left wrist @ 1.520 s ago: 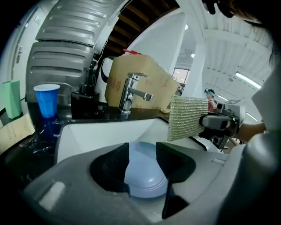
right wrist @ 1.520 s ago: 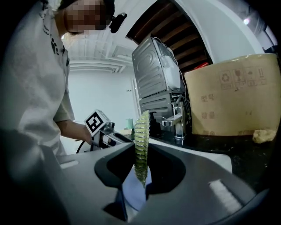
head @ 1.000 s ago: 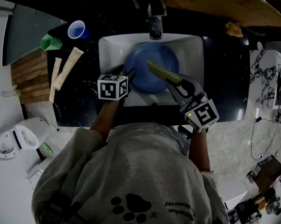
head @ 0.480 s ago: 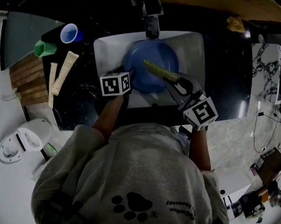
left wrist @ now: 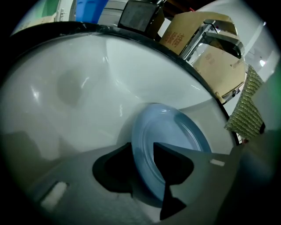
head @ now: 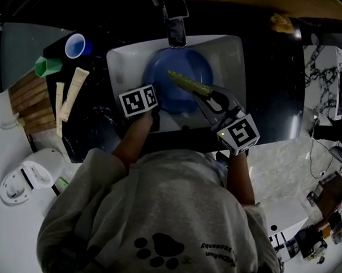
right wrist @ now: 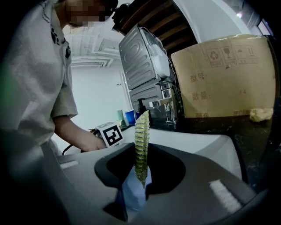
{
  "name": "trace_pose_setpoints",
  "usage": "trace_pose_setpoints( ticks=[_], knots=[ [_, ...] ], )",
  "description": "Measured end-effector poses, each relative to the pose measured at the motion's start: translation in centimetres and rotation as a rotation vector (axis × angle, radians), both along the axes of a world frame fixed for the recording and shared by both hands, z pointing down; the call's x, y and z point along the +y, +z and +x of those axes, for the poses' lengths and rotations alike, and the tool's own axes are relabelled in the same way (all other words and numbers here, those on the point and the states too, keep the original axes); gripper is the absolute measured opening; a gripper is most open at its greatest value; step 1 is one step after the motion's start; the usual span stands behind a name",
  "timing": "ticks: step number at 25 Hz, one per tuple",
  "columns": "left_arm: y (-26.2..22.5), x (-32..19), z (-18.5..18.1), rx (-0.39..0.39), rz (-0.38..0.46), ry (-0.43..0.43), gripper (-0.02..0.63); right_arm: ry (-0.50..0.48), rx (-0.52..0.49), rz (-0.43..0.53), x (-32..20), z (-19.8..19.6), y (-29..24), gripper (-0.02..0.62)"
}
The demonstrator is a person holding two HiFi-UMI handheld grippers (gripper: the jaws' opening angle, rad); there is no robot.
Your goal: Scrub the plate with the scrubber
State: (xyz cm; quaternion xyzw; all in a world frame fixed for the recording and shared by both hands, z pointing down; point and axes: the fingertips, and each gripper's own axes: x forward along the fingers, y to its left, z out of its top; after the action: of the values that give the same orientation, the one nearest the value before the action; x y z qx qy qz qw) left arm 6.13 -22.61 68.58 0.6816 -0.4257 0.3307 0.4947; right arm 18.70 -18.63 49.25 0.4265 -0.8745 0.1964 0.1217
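A blue plate (head: 182,71) lies in the white sink (head: 228,56). My left gripper (head: 154,95) is at the plate's near left rim. In the left gripper view the rim of the plate (left wrist: 175,132) runs between the jaws of the left gripper (left wrist: 142,165), which are closing around it. My right gripper (head: 209,96) is shut on a yellow-green scrubber (head: 187,83) that reaches out over the plate. In the right gripper view the scrubber (right wrist: 141,140) stands upright in the right gripper (right wrist: 139,182).
A faucet (head: 176,26) stands at the back of the sink. On the dark counter to the left are a blue cup (head: 75,45), a green cup (head: 47,66) and two cream tubes (head: 75,92). A cardboard box (right wrist: 224,74) stands behind the sink.
My left gripper has moved in onto the plate's rim. The right gripper keeps the scrubber over the plate. The head view has shifted slightly.
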Motion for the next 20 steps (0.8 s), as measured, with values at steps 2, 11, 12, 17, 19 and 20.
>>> trace_pose_setpoints(
  ticks=[2, 11, 12, 17, 19, 20],
  knots=[
    [0.2, -0.1, -0.1, -0.022, 0.008, -0.018, 0.138, 0.007, 0.0, 0.003, 0.1, 0.1, 0.0, 0.078],
    [0.7, -0.1, 0.1, 0.104, -0.074, -0.172, 0.02, 0.001, 0.038, 0.028, 1.2, 0.5, -0.2, 0.078],
    [0.6, 0.0, 0.2, 0.13, -0.08, -0.173, 0.018, 0.004, 0.039, 0.03, 1.3, 0.6, -0.4, 0.078],
    [-0.3, 0.6, 1.5, 0.23, -0.083, -0.16, 0.021, 0.013, 0.057, 0.049, 2.1, 1.3, -1.0, 0.078],
    [-1.0, 0.5, 2.1, 0.258, -0.062, -0.14, 0.023, 0.016, 0.062, 0.056, 2.2, 1.4, -1.4, 0.078],
    [-1.4, 0.4, 2.3, 0.268, -0.046, -0.129, 0.023, 0.015, 0.066, 0.06, 2.3, 1.5, -1.6, 0.078]
  ],
)
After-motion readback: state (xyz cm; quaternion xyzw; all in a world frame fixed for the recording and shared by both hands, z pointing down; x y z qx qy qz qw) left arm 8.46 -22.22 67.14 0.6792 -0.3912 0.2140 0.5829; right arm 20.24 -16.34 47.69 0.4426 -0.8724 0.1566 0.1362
